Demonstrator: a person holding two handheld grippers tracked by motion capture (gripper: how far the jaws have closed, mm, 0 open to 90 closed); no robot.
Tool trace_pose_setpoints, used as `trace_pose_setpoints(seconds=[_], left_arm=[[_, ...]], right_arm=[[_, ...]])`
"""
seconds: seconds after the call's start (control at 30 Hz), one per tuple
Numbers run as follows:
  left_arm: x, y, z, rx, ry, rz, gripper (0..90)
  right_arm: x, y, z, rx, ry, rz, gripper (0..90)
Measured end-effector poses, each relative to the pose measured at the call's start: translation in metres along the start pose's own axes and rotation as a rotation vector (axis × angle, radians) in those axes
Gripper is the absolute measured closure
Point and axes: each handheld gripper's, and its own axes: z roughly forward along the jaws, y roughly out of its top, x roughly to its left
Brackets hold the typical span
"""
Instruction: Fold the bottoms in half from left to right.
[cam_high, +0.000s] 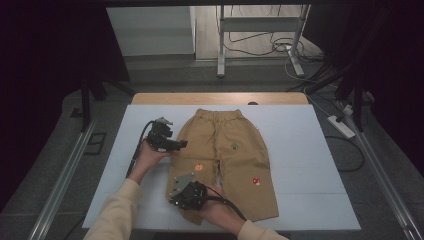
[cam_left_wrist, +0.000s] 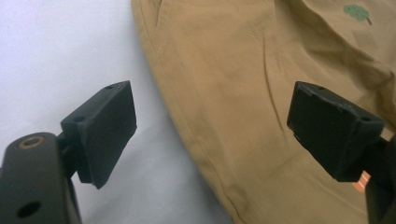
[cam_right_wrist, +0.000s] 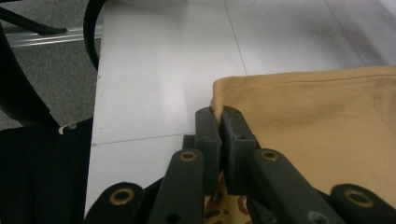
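right gripper (cam_right_wrist: 219, 119) clamped on trousers (cam_right_wrist: 327, 121) hem, left gripper (cam_left_wrist: 210, 130) jaws apart — over outer seam

Bare white board (cam_high: 300, 165) lies open on both sides of the tan cotton trousers (cam_high: 235, 160), and only the two black hand-held grippers, left (cam_high: 170, 142) and right (cam_high: 189, 196), crowd the trousers' left leg.

Table and what lies on it

A white-topped table (cam_high: 300, 150) with a wooden far edge (cam_high: 165, 98) carries tan trousers (cam_high: 240, 160) – spread flat, waistband away from the person, between and beside the two grippers. Small patches dot the legs – one orange patch (cam_high: 199, 167) lies between the two tongs.
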Motion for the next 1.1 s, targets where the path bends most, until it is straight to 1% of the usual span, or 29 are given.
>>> trace_pose_setpoints(seconds=[0.23,0.37,0.5,0.63,0.7,0.77,0.83,0.9,0.97,1.0,1.07,1.1], left_arm=[[0.004,0.006,0.008,0.006,0.009,-0.014,16.7],[0.007,0.006,0.015,0.020,0.009,-0.022,17.1],[0.010,0.005,0.018,0.027,0.007,-0.029,17.7],[0.012,0.004,0.023,0.039,-0.005,-0.030,20.2],[0.013,0.003,0.025,0.051,-0.022,-0.030,23.3],[0.014,0.002,0.027,0.062,-0.038,-0.026,31.6],[0.015,0.001,0.028,0.072,-0.063,-0.032,39.6],[0.015,0.001,0.027,0.082,-0.066,-0.035,53.1],[0.016,0.001,0.027,0.093,-0.083,-0.043,66.9],[0.017,0.000,0.027,0.095,-0.091,-0.046,72.3],[0.016,0.000,0.028,0.101,-0.113,-0.053,81.2],[0.016,0.000,0.028,0.103,-0.107,-0.047,81.8]], right_arm=[[0.000,0.000,0.000,0.002,0.001,-0.002,85.6],[0.000,0.000,0.001,0.008,0.002,-0.003,85.6],[0.000,-0.001,0.001,0.006,0.002,-0.003,85.6],[0.001,-0.001,0.001,0.006,-0.001,-0.004,85.6],[0.001,-0.001,0.001,0.007,-0.002,-0.004,85.6],[0.001,-0.001,0.001,0.008,-0.002,-0.004,85.6],[0.001,-0.001,0.000,0.007,-0.001,-0.004,85.6],[0.001,-0.001,0.000,0.006,-0.001,-0.004,85.6],[0.001,-0.001,0.000,0.007,-0.001,-0.004,85.6],[0.001,-0.001,0.000,0.008,0.000,-0.004,85.6],[0.001,-0.001,-0.001,0.006,0.000,-0.001,85.6],[0.001,-0.001,-0.001,0.004,0.000,0.000,85.6]])
